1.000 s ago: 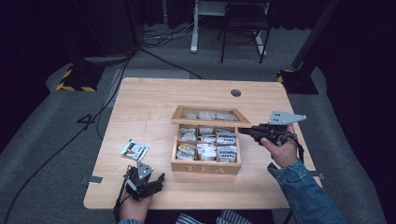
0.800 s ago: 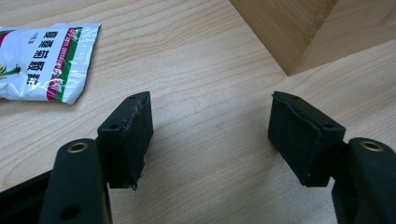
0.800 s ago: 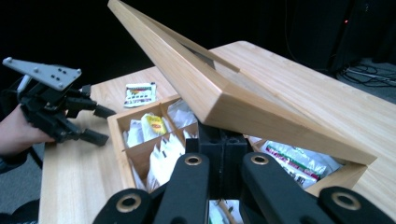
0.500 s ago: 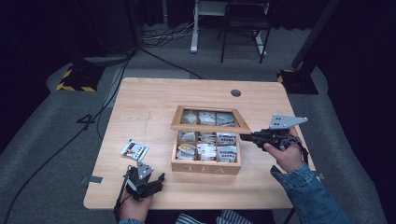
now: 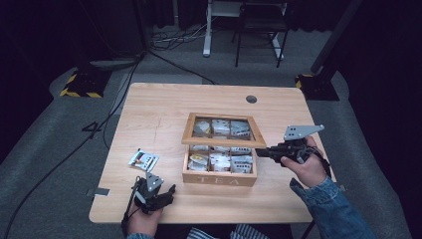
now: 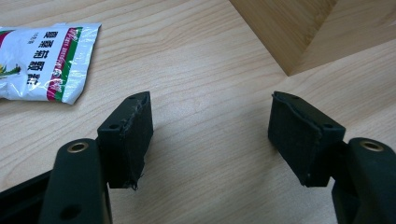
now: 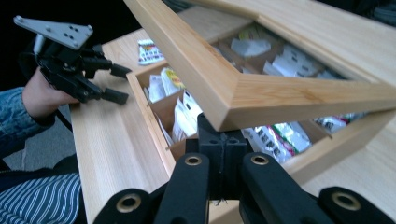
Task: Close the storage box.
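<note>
Lowered a little since a second ago, the right gripper (image 5: 263, 152), jaws pressed together, sits under the edge of the glazed lid (image 5: 221, 130) of the wooden tea box (image 5: 219, 177) mid-surface, propping it half open. That hinged frame looks stiff and light, with breakable glass; its wooden edge seems the safest hold. Spread and empty, the left gripper (image 5: 166, 191) rests near a sachet (image 5: 144, 160) on the pale wooden surface (image 5: 164, 109), a dark room beyond.
</note>
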Tool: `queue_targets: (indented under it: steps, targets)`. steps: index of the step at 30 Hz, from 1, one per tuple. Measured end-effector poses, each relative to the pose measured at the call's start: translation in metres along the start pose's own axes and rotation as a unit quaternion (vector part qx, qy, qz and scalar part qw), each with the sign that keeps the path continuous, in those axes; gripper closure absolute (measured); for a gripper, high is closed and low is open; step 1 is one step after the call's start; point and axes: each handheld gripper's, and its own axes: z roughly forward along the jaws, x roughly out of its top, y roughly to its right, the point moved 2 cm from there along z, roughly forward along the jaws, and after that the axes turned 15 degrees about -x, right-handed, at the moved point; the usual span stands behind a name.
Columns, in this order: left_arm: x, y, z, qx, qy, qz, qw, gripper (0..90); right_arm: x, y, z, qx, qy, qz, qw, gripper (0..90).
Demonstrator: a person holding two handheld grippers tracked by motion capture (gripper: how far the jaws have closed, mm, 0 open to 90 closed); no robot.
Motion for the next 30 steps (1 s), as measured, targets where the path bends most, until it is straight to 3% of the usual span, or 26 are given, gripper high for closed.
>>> queue_targets:
  steps: [6, 15, 20, 23, 30]
  targets:
    - [0.000, 0.000, 0.000, 0.000, 0.000, 0.000, 1.0000, 31.8, -0.002, 0.002, -0.001, 0.002, -0.033, 0.004, 0.9994, 90.0]
    - [0.000, 0.000, 0.000, -0.001, 0.001, -0.001, 1.0000, 31.8, -0.007, -0.004, 0.002, -0.006, -0.099, -0.021, 0.9949, 90.0]
    - [0.000, 0.000, 0.000, 0.000, 0.001, -0.001, 1.0000, 31.8, -0.009, -0.006, 0.004, 0.000, -0.116, -0.028, 0.9929, 90.0]
    - [0.000, 0.000, 0.000, 0.000, 0.001, -0.001, 1.0000, 31.8, -0.010, -0.009, 0.005, 0.016, -0.122, -0.032, 0.9919, 90.0]
    - [0.000, 0.000, 0.000, 0.000, 0.000, -0.001, 1.0000, 31.8, -0.012, -0.012, 0.007, 0.012, -0.142, -0.036, 0.9891, 90.0]
